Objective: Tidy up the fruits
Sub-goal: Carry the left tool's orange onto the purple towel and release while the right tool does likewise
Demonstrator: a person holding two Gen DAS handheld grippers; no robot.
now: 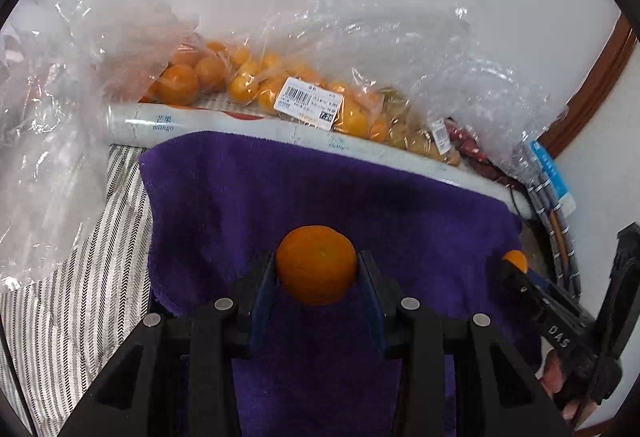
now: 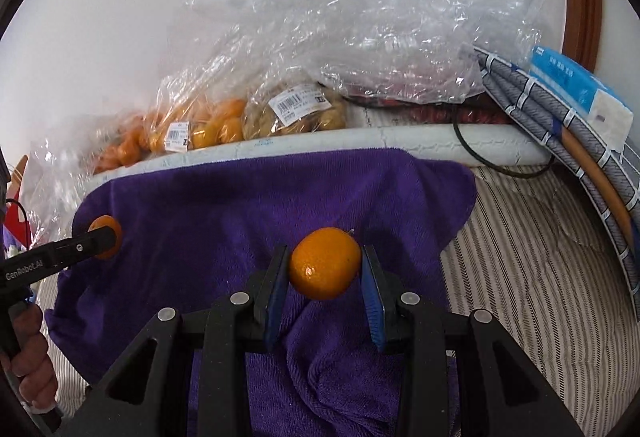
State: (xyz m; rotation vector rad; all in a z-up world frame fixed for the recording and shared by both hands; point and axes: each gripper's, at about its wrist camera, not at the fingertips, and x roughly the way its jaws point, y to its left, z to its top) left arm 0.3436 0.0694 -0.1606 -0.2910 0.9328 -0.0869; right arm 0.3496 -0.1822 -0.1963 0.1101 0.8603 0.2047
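My left gripper (image 1: 316,269) is shut on a mandarin (image 1: 316,271) over the purple towel (image 1: 320,197). My right gripper (image 2: 325,265) holds a second mandarin (image 2: 325,264) between its blue pads over the same towel (image 2: 240,205). The left pad touches it; a thin gap shows at the right pad. Each gripper shows in the other view with its fruit: the right one in the left wrist view (image 1: 516,261), the left one in the right wrist view (image 2: 106,237). Clear plastic bags of oranges (image 1: 248,81) and small yellow fruit (image 2: 296,113) lie behind the towel.
A white foam roll (image 1: 240,125) lies along the towel's far edge. Crumpled clear plastic (image 2: 400,37) covers dark red packets behind it. Striped cloth (image 2: 540,257) lies under the towel. A blue and white pack (image 2: 580,93), striped rods and a black cable (image 2: 480,157) sit at right.
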